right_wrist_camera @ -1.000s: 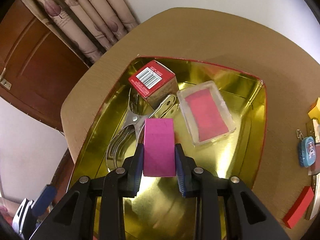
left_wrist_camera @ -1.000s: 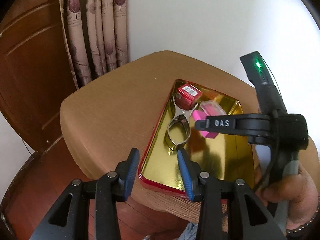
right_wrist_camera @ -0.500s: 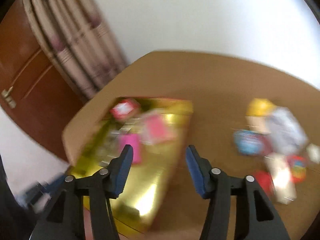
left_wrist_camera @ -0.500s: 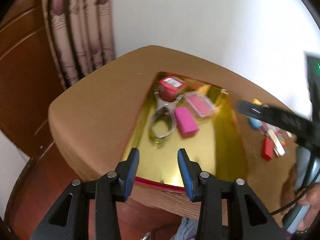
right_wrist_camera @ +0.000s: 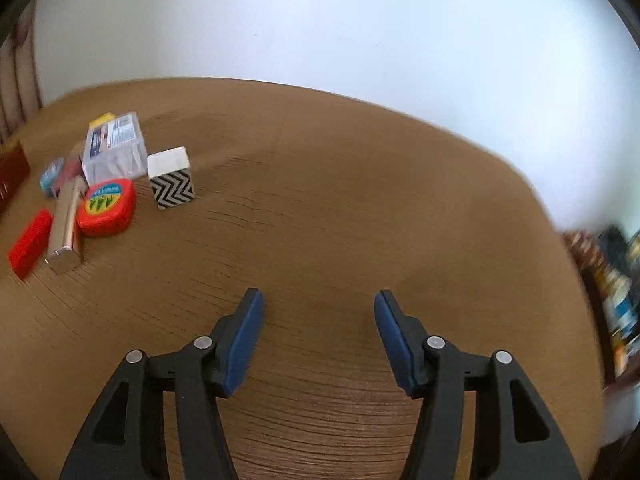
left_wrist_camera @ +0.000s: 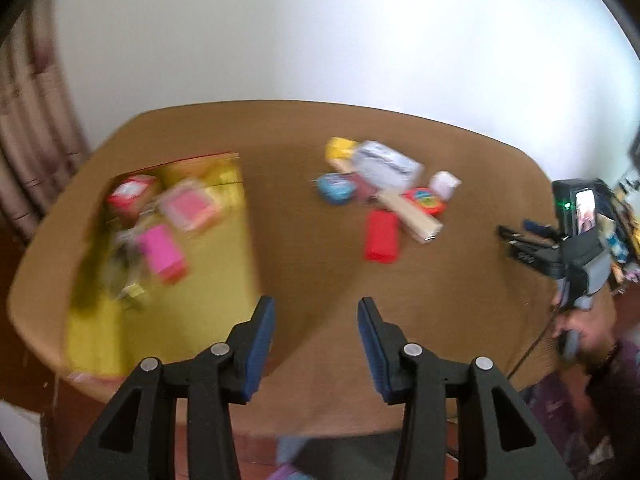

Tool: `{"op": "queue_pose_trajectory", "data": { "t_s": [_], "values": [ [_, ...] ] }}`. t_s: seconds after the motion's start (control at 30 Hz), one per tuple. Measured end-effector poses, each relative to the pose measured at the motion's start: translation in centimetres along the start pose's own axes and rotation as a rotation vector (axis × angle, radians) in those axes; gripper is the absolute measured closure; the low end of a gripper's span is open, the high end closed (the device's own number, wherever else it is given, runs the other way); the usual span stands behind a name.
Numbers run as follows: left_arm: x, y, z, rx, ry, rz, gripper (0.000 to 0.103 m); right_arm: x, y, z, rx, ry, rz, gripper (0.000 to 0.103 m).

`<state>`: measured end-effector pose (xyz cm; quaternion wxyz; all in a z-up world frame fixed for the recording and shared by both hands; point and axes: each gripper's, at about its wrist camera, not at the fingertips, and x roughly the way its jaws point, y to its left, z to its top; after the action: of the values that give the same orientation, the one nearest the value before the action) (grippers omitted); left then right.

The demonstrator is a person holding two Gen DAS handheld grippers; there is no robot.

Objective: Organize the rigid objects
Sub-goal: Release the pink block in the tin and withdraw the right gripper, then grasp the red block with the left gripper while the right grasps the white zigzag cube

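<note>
released since a second ago, the magenta block (left_wrist_camera: 162,252) lies in the gold tray (left_wrist_camera: 208,300) beside the pink-filled clear case (left_wrist_camera: 190,210) and red box (left_wrist_camera: 130,194). right tool (right_wrist_camera: 318,332) now hangs apart and empty over bare worktop (right_wrist_camera: 340,220), well right of the red tape measure (right_wrist_camera: 106,208) and zigzag cube (right_wrist_camera: 171,178). left tool (left_wrist_camera: 316,344) is apart too.

Left tongs (left_wrist_camera: 316,344) spread, empty, above table (left_wrist_camera: 312,264).
</note>
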<state>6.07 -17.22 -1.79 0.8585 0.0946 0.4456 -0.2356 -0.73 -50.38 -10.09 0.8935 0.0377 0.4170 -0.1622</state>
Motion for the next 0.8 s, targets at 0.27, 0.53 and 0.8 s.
{"op": "queue_pose_trajectory", "data": {
  "t_s": [0.27,0.53,0.8],
  "values": [
    [8.1,-5.0,4.9,0.109,0.129,-0.032,0.059,-0.3,-1.1,0.0,0.045,-0.032,0.111,0.031],
    [13.0,-6.3,6.3,0.156,0.236,-0.034,0.059,-1.0,-1.3,-0.4,0.063,-0.039,0.19,0.031],
    [15.6,-6.2,6.6,0.169,0.274,-0.026,0.059,-1.5,-2.3,-0.7,0.058,-0.03,0.216,0.031]
  ]
}}
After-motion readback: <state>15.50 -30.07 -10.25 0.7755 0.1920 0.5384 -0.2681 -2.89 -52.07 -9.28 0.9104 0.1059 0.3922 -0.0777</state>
